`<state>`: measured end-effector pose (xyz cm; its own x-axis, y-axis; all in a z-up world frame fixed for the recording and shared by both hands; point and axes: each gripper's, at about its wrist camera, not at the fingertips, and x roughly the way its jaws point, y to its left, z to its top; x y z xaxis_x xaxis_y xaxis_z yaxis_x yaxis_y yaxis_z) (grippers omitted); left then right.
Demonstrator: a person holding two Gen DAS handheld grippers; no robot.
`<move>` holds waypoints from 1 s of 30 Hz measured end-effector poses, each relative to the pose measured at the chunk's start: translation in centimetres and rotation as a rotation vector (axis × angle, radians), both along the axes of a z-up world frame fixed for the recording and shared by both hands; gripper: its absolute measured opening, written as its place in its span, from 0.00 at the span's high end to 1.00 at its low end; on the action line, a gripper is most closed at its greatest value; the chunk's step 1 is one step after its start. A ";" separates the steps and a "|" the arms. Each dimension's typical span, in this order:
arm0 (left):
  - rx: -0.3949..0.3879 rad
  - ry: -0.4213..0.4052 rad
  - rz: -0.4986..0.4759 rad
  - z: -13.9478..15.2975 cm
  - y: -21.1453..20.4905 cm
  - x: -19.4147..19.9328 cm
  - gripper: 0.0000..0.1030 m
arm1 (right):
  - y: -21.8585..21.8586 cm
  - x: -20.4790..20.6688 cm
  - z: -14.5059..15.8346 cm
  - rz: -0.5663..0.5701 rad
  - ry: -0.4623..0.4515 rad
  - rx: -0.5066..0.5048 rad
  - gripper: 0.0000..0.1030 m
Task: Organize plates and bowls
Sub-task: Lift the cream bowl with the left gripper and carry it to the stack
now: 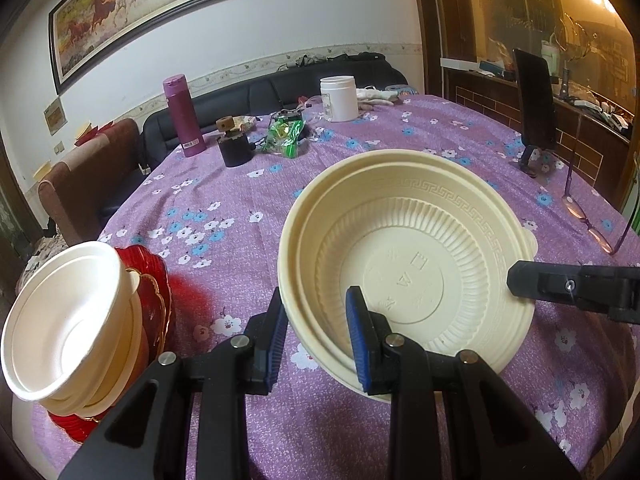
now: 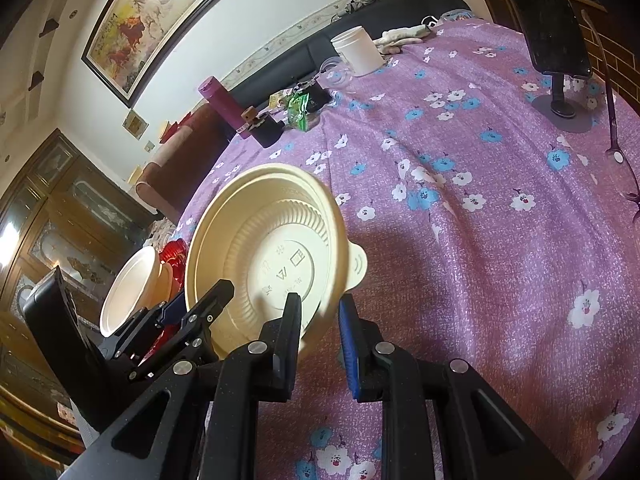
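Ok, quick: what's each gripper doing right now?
Left gripper: shut on the cream bowl rim.
Right gripper: shut on the same bowl's opposite rim.

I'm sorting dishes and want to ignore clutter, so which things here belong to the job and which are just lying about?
For the job:
cream bowls, held by both grippers
white bowls
red plates

Lying about:
purple flask
white jar
green packet
glasses
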<state>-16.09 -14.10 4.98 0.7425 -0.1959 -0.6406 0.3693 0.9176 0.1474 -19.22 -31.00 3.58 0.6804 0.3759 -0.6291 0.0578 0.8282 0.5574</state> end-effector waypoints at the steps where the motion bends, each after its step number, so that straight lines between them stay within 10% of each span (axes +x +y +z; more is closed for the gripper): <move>1: 0.000 -0.001 0.000 0.0 0.0 0.0 0.74 | 0.0 0.0 0.0 0.001 -0.001 -0.001 0.80; 30: -0.029 -0.050 0.022 1.4 1.8 -1.0 0.71 | 1.6 -0.9 1.6 0.029 -0.034 -0.014 0.80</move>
<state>-17.07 -12.33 6.39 0.7780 -0.1971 -0.5966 0.3416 0.9296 0.1383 -20.09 -29.36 5.22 0.6902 0.3873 -0.6113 0.0152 0.8368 0.5473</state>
